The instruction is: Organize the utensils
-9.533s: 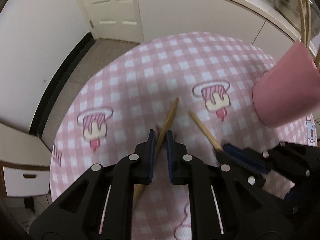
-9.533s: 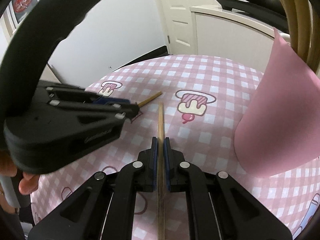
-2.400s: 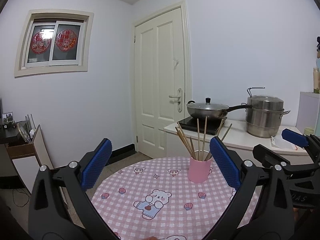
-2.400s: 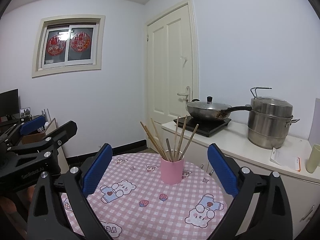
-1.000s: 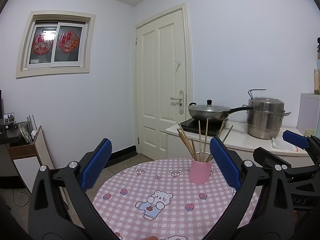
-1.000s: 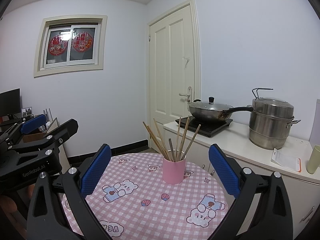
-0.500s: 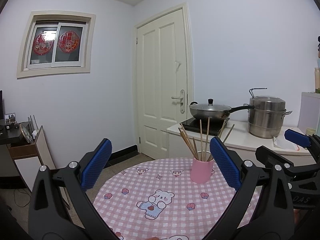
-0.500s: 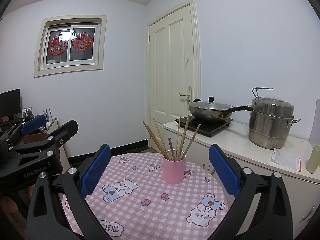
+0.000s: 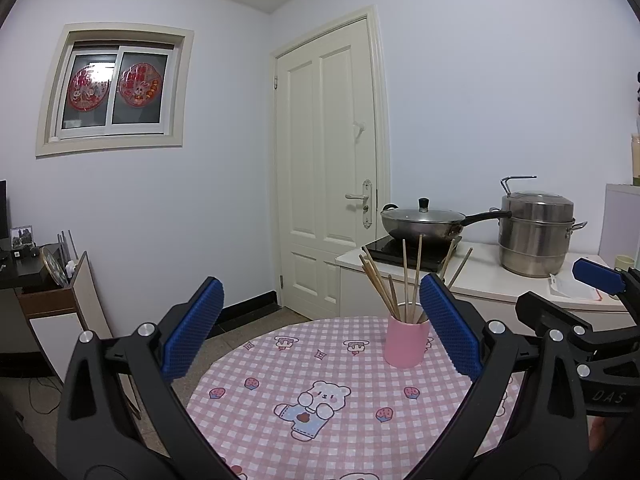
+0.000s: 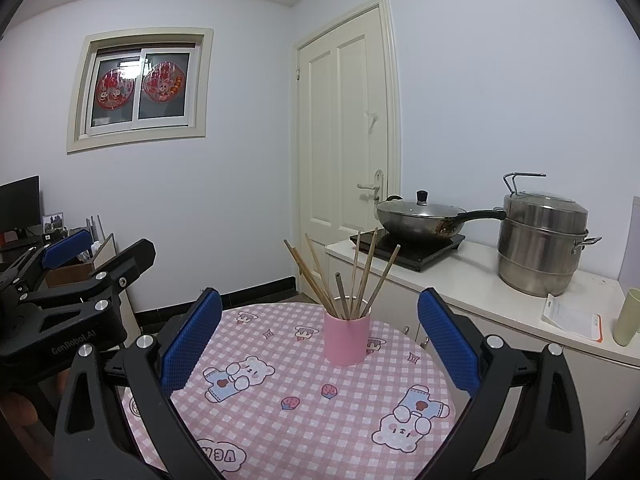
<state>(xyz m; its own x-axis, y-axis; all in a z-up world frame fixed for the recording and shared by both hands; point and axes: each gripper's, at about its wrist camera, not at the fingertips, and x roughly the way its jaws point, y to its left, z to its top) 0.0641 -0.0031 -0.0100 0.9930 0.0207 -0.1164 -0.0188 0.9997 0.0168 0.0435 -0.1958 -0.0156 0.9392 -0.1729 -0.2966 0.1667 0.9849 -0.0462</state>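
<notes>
A pink cup (image 9: pixel 405 345) (image 10: pixel 346 339) stands upright on the round table with the pink checked cloth (image 9: pixel 348 400) (image 10: pixel 304 404). Several wooden chopsticks (image 9: pixel 405 280) (image 10: pixel 356 276) stick out of it, fanned apart. My left gripper (image 9: pixel 322 334) is held back from the table, wide open, with nothing between its blue pads (image 9: pixel 192 330). My right gripper (image 10: pixel 320 336) is likewise open and empty, and the cup shows between its fingers. Each gripper appears at the edge of the other's view.
A white counter (image 10: pixel 500 312) behind the table carries a hob with a lidded wok (image 10: pixel 420 216), a steel steamer pot (image 10: pixel 542 236), a paper slip and a pale cup (image 10: pixel 627 318). A cream door (image 9: pixel 332 168) is behind. A low cabinet (image 9: pixel 60 312) stands at the left.
Since 9.5 s ago both grippers let go of their chopsticks, opened and pulled back from the table; the chopsticks now stand in the cup. Over the last second, only slight camera drift.
</notes>
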